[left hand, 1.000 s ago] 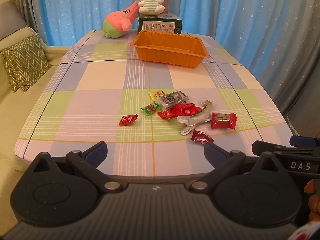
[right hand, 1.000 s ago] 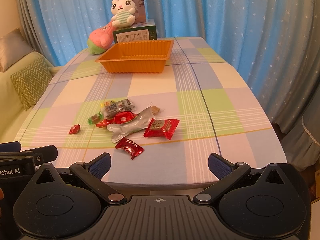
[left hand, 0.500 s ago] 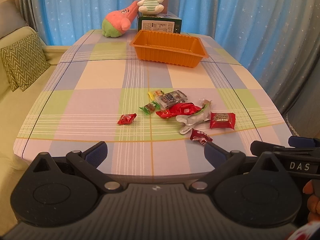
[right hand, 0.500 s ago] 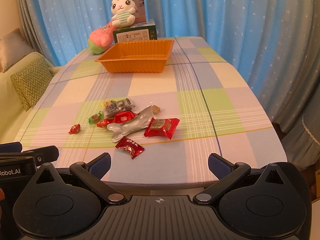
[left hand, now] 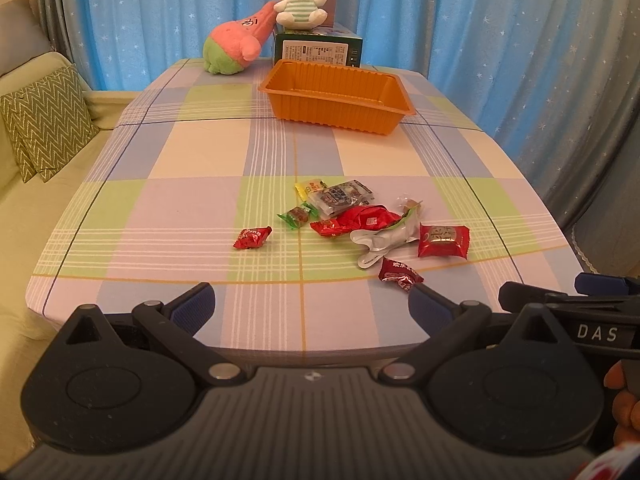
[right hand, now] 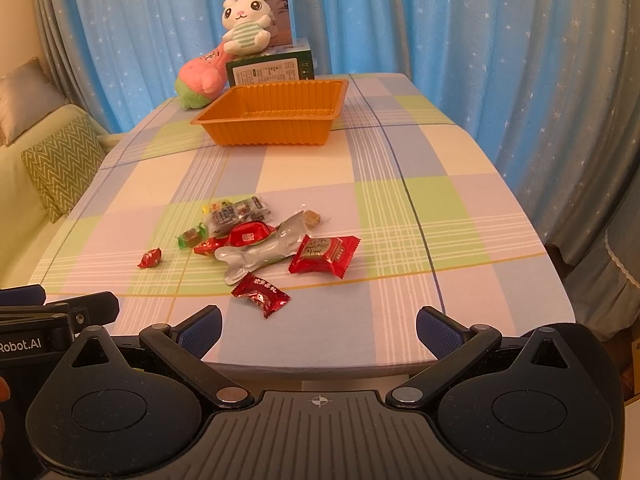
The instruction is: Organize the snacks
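Snacks lie loose on the desk; both the left gripper and the right gripper hover wide and empty, so the right should pinch the nearest red candy by its wrapper and carry it to the orange tray.

Before you stands a table under a checked cloth of lilac, green, cream and blue. At its far end lies an orange tray, empty; behind the tray, a green box and a pink plush, the plush leaning against the box. Nearer you lies a loose cluster of snacks, several touching or overlapping: red packets, a silver pouch, a clear packet, a green-ended sweet. One small red candy lies apart to their left; another red candy lies nearest your edge.
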Demonstrator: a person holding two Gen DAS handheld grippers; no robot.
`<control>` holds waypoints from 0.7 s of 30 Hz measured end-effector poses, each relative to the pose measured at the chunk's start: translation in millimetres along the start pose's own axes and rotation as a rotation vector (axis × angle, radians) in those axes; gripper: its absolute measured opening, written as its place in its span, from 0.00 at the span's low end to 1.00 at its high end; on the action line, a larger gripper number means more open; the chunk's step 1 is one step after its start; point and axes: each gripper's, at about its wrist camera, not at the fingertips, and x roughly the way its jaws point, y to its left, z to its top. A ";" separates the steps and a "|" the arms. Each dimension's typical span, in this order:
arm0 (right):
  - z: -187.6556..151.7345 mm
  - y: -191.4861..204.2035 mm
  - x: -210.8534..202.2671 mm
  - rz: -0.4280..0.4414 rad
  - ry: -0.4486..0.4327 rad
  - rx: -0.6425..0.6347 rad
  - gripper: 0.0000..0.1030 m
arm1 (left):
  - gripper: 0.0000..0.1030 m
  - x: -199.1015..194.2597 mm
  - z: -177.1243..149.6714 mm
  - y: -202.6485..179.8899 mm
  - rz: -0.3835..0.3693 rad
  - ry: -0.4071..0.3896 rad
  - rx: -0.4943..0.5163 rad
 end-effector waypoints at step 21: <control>-0.8 -0.9 1.4 0.001 -0.001 0.001 1.00 | 0.99 1.2 -1.2 -1.2 -0.009 0.000 -0.002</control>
